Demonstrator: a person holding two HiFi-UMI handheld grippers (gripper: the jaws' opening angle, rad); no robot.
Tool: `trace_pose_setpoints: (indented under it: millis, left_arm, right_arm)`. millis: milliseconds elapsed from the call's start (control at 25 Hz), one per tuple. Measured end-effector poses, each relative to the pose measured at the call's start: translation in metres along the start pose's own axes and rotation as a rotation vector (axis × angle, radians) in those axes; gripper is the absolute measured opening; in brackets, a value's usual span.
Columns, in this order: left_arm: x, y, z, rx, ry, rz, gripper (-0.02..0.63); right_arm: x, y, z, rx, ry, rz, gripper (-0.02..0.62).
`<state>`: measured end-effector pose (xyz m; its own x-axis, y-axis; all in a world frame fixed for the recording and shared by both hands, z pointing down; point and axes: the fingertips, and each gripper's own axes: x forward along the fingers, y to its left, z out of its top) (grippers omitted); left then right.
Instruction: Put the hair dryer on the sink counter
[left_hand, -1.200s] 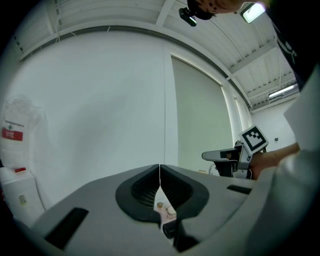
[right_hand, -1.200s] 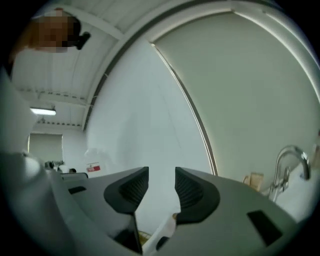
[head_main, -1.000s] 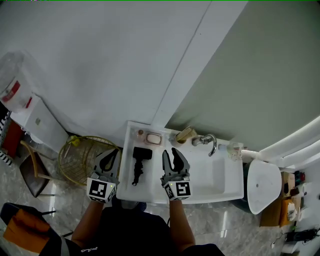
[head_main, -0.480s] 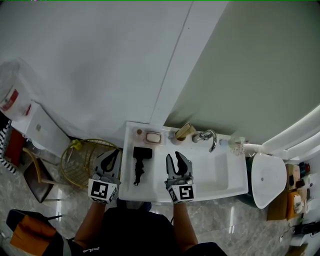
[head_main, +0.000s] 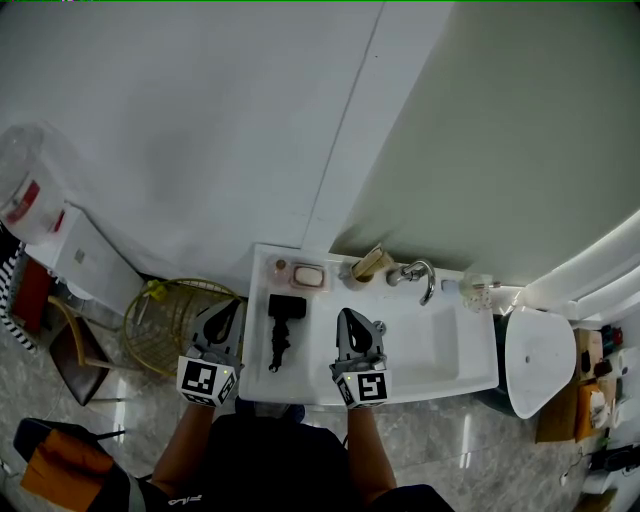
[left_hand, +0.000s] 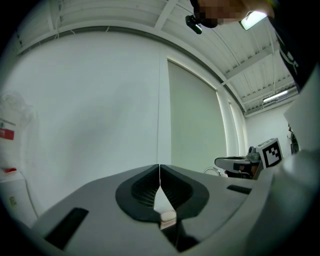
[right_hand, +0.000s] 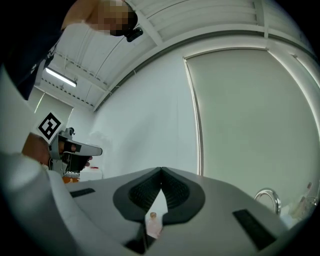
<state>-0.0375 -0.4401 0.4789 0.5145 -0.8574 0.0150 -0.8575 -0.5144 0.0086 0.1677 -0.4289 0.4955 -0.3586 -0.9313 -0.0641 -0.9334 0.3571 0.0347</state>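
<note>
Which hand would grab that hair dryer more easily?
Left, narrowly. The left gripper sits slightly closer beside the hair dryer on the counter; the right gripper is a little further off. Both are shut and empty; the right's jaws have just closed on nothing.

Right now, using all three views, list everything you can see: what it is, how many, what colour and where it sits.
sink counter: one, white, against the wall
hair dryer: one, black, lying on the counter's left part, between the two grippers
soap dish: one, pale pink, back left of the counter
tap: one, chrome, at the back of the basin
wire basket: one, yellow, on the floor left of the sink
toilet: one, white, right of the sink
chair: one, brown, on the floor at far left
left gripper: one, grey, jaws shut and empty, left of the hair dryer
right gripper: one, grey, jaws shut and empty, right of the hair dryer
</note>
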Motion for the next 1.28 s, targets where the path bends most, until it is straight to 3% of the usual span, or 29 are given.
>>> trace_pose_setpoints:
  millis: [160,360,520,720,960,1280]
  left_arm:
    - [0.001,-0.001,0.000,0.009,-0.005,-0.001,0.026]
    - [0.003,0.001,-0.001,-0.032,-0.007,-0.006,0.026]
    - [0.004,0.001,-0.004,-0.040,0.003,-0.007,0.026]
    - [0.004,0.007,-0.008,-0.119,0.015,0.006,0.026]
    - [0.004,0.007,-0.011,-0.109,0.024,0.010,0.026]
    - [0.005,0.005,-0.011,-0.103,0.023,0.001,0.026]
  right_arm:
    - [0.001,0.002,0.006,-0.010,-0.010,0.015,0.029]
    - [0.006,0.014,0.015,-0.104,-0.034,0.064,0.028]
    - [0.007,0.013,0.018,-0.094,-0.030,0.059,0.029]
    - [0.007,0.010,0.014,-0.092,-0.025,0.044,0.029]
    - [0.006,0.009,0.011,-0.092,0.047,0.031,0.029]
    - [0.004,0.006,0.005,-0.070,0.012,0.029,0.029]
